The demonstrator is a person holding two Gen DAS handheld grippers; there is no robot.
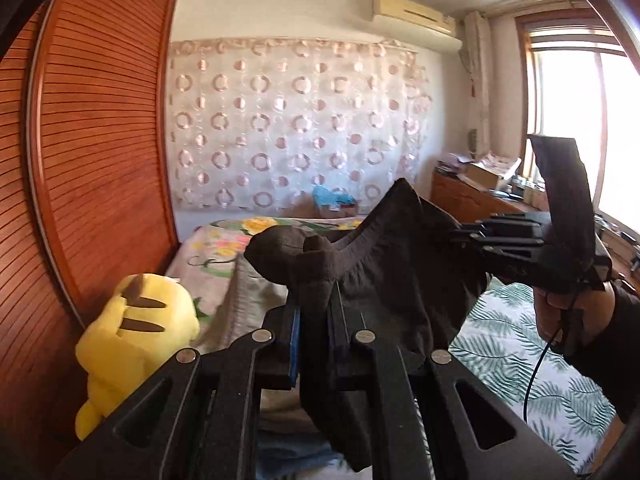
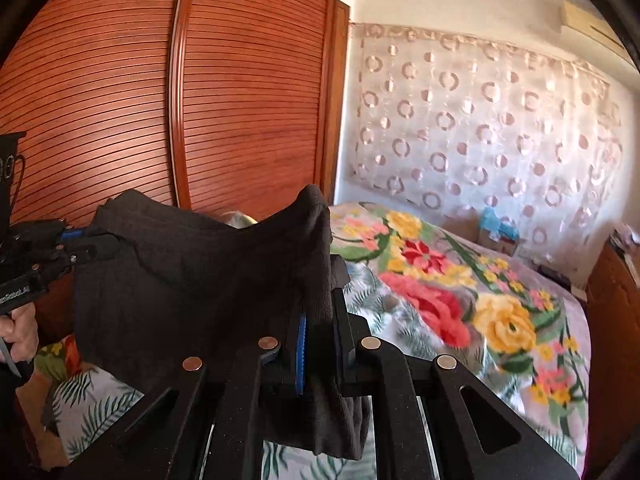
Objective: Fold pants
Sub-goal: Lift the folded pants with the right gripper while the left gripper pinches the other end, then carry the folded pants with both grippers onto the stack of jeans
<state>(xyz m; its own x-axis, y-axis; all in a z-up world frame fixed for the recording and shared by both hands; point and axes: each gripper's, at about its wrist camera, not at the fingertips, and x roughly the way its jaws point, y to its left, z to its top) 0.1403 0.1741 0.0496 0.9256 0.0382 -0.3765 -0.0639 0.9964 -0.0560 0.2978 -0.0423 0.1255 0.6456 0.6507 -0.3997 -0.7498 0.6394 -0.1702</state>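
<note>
pants: dark brown pants (image 1: 384,280), lifted off the bed, stretched in the air between the 2 hand-held grippers; cloth sags in a curve between the 2 grip points, rest hangs down toward the bed
left hand-held gripper: (image 1: 316,292) jaws nearly closed, pinching a bunched edge of the pants; a wad of cloth sticks up past the fingertips; blue pad visible on the left finger
right hand-held gripper: (image 2: 320,280) jaws nearly closed, clamped on the other edge of the pants; cloth drapes over the fingers and hangs below them
cross view, left camera: right hand-held gripper enters from the right side, held by a hand (image 1: 568,312) in a dark sleeve, cable hanging under it
cross view, right camera: left hand-held gripper enters from the left edge, tips in the cloth, hand (image 2: 20,332) below it
bed: near part has a leaf-print sheet (image 1: 516,344), far part a flower-print blanket (image 2: 460,300)
toy: yellow plush toy (image 1: 136,340) at the left edge of the bed, against the wardrobe
wardrobe: red-brown slatted doors (image 2: 120,92) on the left
far wall: curtain with circle pattern (image 1: 288,128), air conditioner (image 1: 416,14) above it
right side: bright window (image 1: 600,120), wooden cabinet with clutter (image 1: 468,188) below it
</note>
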